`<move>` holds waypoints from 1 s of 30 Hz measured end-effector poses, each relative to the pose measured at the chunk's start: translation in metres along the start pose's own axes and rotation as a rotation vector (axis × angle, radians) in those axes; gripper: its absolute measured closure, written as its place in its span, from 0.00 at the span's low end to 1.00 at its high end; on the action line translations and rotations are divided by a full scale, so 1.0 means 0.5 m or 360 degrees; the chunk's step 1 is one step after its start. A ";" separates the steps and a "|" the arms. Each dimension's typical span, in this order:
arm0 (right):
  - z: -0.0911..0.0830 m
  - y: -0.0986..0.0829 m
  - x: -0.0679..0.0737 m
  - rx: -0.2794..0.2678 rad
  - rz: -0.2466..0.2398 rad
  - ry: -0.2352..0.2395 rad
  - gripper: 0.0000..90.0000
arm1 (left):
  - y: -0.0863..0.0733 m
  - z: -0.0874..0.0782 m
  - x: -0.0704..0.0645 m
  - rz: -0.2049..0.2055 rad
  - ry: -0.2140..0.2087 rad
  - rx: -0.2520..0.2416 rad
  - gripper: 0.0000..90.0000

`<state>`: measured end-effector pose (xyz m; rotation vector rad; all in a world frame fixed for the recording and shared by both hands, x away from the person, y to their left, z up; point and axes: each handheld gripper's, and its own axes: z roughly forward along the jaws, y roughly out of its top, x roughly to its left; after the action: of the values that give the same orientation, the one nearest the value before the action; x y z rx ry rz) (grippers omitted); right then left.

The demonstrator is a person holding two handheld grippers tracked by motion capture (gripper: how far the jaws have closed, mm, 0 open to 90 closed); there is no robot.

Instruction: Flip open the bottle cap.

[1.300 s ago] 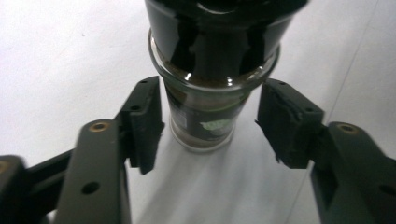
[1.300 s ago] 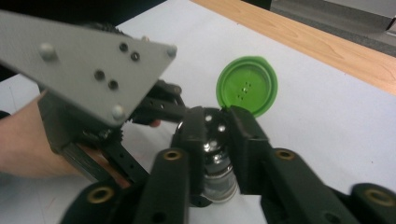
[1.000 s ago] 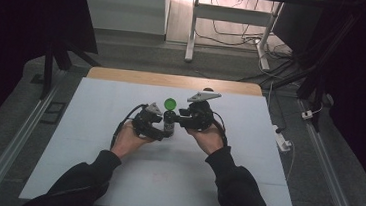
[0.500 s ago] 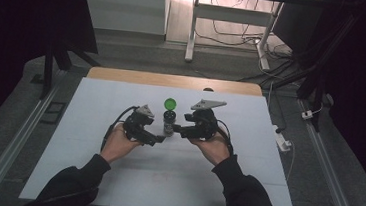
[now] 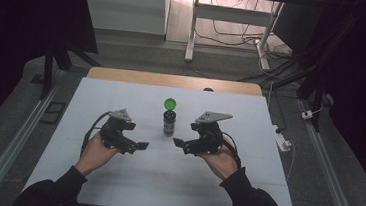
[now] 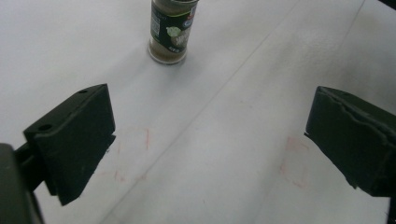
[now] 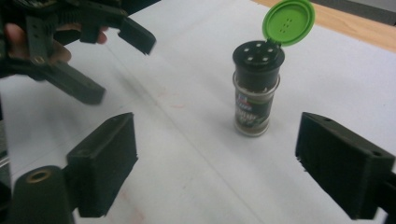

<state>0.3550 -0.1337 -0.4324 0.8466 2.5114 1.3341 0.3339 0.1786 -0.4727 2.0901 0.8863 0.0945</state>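
Note:
A small spice jar (image 5: 169, 123) stands upright mid-table, its green flip lid (image 5: 170, 104) swung open above a black shaker top. In the right gripper view the spice jar (image 7: 256, 88) and its open green lid (image 7: 288, 22) stand between and beyond the jaws. The left gripper view catches the lower part of the spice jar (image 6: 171, 31) at the top. My left gripper (image 5: 139, 145) is open, left of the jar and nearer me. My right gripper (image 5: 179, 144) is open too, just right of the jar. Nothing sits between either pair of jaws.
The white table top (image 5: 121, 97) ends in a wooden strip (image 5: 173, 80) at the far edge. Metal rails (image 5: 12, 138) run along both sides. A desk frame with cables (image 5: 228, 26) stands beyond the table. Faint red marks (image 6: 133, 140) are on the surface.
Both grippers have drawn back from the jar toward me and apart, the left one farther left. The jar now stands free with its green lid flipped open.

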 end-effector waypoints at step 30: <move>-0.149 -0.148 0.002 -0.0031 0.0096 -0.0188 0.00 | -0.193 -0.194 -0.057 -0.0101 0.0274 -0.0179 0.00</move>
<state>0.2944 -0.2181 -0.4484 0.9746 2.3974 1.2845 0.2236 0.2646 -0.4738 1.9689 1.0259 0.2874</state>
